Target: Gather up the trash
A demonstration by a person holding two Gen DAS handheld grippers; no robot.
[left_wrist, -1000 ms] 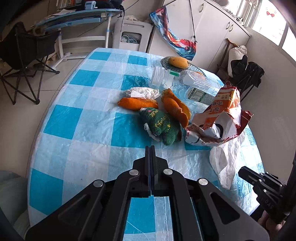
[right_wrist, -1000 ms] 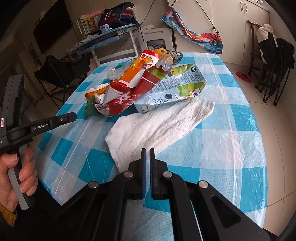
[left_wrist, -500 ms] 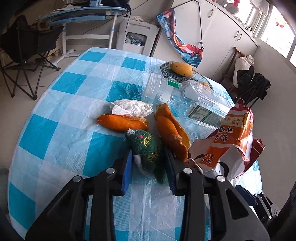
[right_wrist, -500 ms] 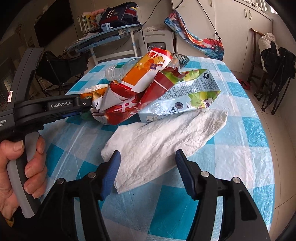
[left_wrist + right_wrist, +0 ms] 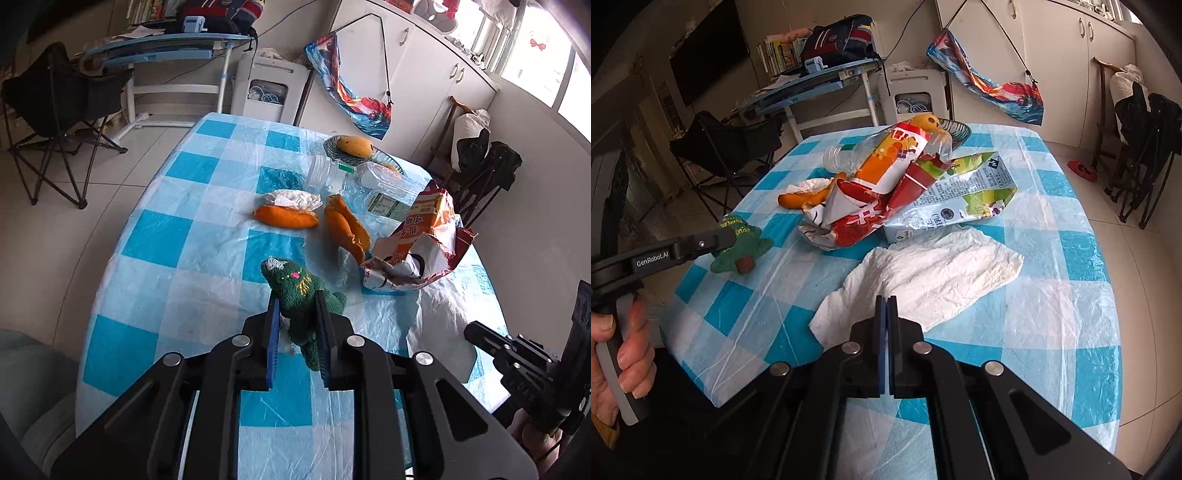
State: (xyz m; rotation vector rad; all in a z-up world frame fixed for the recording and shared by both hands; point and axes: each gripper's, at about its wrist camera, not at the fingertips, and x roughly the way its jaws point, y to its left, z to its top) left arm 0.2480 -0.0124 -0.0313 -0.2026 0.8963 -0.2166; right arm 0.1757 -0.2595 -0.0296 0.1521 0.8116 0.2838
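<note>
Gripping the green knitted scrap (image 5: pixel 301 295) between both pads, left claw (image 5: pixel 295 314) clenched on it just above the tabletop (image 5: pixel 155 240), with a white shred dangling at the near end. Pinching only the soft middle, so likely to slip or sag free if swung fast; loose yarn could snag on a pad edge. Risking also a brush against the torn orange snack bag (image 5: pixel 424 240) at 2 o'clock from the grip, close enough for a wide swing to drag it across the slick plastic cover.

Pressing right claw (image 5: pixel 886 314) fully together at the near edge of the white plastic bag (image 5: pixel 923 280); whether any film is caught between the pads cannot be told, since the tips sit right at the crumpled edge. Failing to hold the bag would leave no open mouth for the scrap, and thin film pinched at one layer could tear or stay flat.

Reaching forward low and nearly level with the left arm, seen from the right wrist at 9 o'clock, hand (image 5: pixel 624 354) wrapped around the grip. Pointing the right claw toward 12 o'clock over the bag, tilted slightly downward. Lying farther off: orange peels (image 5: pixel 284 218), clear bottles (image 5: pixel 332 173), blue carton (image 5: pixel 960 199).
</note>
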